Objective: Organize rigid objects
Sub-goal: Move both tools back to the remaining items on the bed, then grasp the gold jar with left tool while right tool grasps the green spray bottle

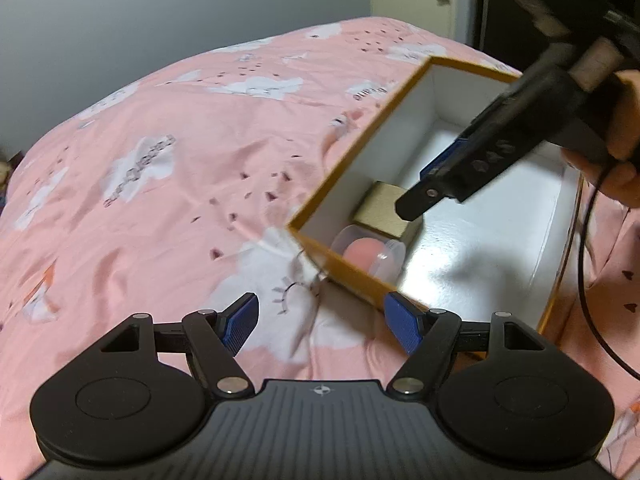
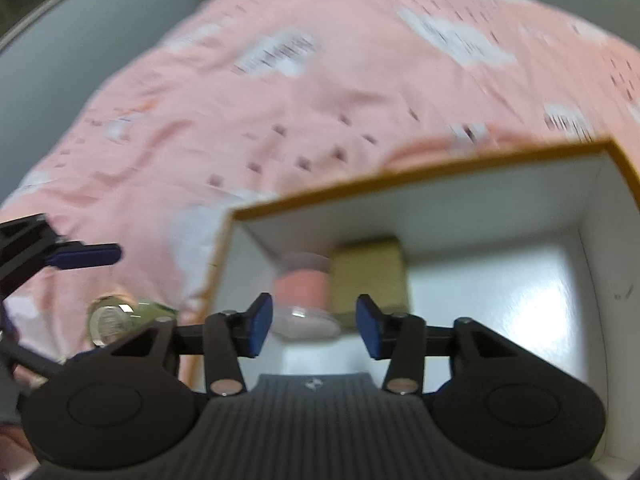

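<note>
An open box (image 1: 360, 280) with gold-edged rim and white inside lies on the pink bed; it also shows in the right wrist view (image 2: 420, 176). In its near corner sit a small gold box (image 1: 386, 208) (image 2: 370, 276) and a clear case with a pink puff (image 1: 366, 254) (image 2: 302, 292). My right gripper (image 2: 314, 326) is open and empty, hovering over the box just above these two; it also shows in the left wrist view (image 1: 424, 190). My left gripper (image 1: 320, 326) is open and empty above the bedsheet, beside the box's near corner.
A pink cloud-print bedsheet (image 1: 180, 140) covers the bed. A small round tin with a green side (image 2: 114, 320) lies on the sheet left of the box. The left gripper's finger (image 2: 86, 256) shows at the left in the right wrist view. A grey wall stands behind.
</note>
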{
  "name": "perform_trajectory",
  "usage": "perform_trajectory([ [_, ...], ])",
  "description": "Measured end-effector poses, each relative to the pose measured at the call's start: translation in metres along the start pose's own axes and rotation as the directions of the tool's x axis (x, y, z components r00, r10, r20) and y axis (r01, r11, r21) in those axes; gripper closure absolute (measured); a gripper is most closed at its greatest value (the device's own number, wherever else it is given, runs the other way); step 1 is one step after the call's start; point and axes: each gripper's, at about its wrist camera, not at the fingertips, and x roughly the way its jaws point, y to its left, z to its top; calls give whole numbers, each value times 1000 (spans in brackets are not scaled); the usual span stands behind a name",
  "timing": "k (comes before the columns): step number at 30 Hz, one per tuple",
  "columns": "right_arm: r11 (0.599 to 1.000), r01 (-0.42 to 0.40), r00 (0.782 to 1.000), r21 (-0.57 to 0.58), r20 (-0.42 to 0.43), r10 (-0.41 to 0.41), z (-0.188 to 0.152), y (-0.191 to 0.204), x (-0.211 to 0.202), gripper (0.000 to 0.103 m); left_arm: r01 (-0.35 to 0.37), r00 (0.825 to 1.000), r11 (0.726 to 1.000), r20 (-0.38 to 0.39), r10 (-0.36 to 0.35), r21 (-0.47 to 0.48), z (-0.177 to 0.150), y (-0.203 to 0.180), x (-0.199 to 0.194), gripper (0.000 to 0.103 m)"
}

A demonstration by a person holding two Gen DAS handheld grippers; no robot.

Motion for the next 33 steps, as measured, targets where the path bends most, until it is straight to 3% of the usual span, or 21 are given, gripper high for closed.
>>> perform_trajectory([
  [2, 998, -29, 999, -49, 37, 31, -1, 17, -10, 55, -29, 1000, 999, 6, 29, -45, -6, 10, -13, 20],
  [4, 994, -54, 995, -97, 82, 62, -5, 36, -18, 40, -57, 998, 993, 15, 59, -104, -14, 22, -26, 25],
  [7, 979, -105, 983, -174, 128, 128, -13, 68, -26, 35, -87, 996, 981, 20, 92, -174, -27, 36, -43, 25],
  [10, 954, -155, 975, -257, 114, 189, -18, 101, -24, 35, -139, 989, 961, 13, 146, -237, -42, 48, -54, 25],
  [13, 928, -205, 971, -311, 55, 233, -25, 130, -11, 35, -152, 988, 940, -9, 157, -307, -62, 57, -61, 25],
  [18, 929, -147, 987, -339, 10, 160, -42, 161, 23, 36, -176, 984, 847, -72, 162, -501, -98, 69, -60, 34],
  [21, 936, -154, 988, -316, -31, 152, -56, 165, 47, 48, -162, 987, 778, -83, 140, -607, -112, 74, -50, 38],
  [24, 948, -152, 988, -281, -50, 144, -64, 167, 68, 49, -157, 988, 724, -99, 122, -672, -123, 78, -37, 38],
  [30, 954, -127, 992, -271, -49, 118, -76, 170, 91, 49, -184, 983, 679, -141, 119, -710, -145, 82, -13, 38],
  [33, 955, -131, 991, -265, -68, 117, -79, 170, 104, 47, -181, 983, 671, -148, 107, -719, -152, 82, -4, 36],
])
